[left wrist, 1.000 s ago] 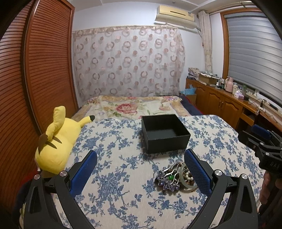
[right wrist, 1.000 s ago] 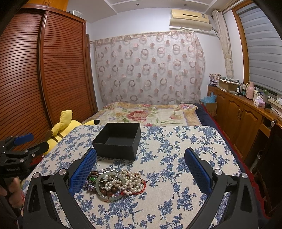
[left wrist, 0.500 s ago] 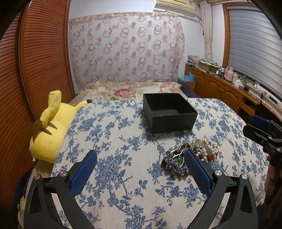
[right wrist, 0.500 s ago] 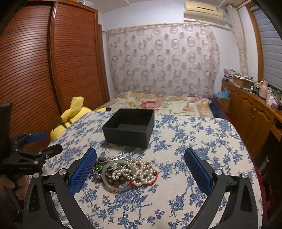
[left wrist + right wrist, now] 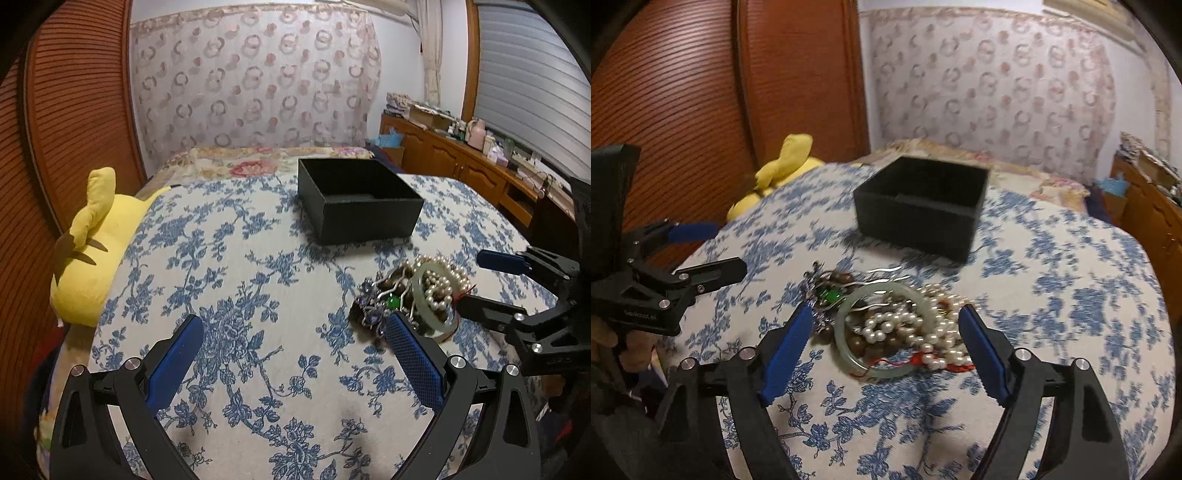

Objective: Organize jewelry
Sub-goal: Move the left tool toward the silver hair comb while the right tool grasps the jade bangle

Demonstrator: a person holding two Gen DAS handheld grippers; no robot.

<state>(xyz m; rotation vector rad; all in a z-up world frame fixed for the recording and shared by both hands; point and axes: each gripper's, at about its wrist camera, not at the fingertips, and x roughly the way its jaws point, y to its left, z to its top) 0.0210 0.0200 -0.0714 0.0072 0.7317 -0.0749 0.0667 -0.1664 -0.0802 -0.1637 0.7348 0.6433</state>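
Observation:
A tangled pile of jewelry (image 5: 894, 321) lies on the blue-flowered cloth: a pale green bangle (image 5: 849, 347), white pearl strands (image 5: 934, 347), brown beads and a purple-green piece. It also shows in the left wrist view (image 5: 410, 295). An open black box (image 5: 919, 206) stands just behind it, also in the left wrist view (image 5: 358, 199). My right gripper (image 5: 882, 350) is open, fingers on either side of the pile's near edge, and shows in the left wrist view (image 5: 484, 277). My left gripper (image 5: 295, 358) is open and empty, left of the pile, seen from the right wrist (image 5: 713, 247).
A yellow plush toy (image 5: 92, 236) lies at the table's left edge beside a wooden slatted wardrobe (image 5: 66, 110). A bed (image 5: 258, 158) stands behind the table. Wooden cabinets (image 5: 461, 166) with clutter run along the right wall.
Both grippers have come down and forward toward the table. The right gripper has closed in on the jewelry pile and now brackets it. The left gripper stays left of the pile.

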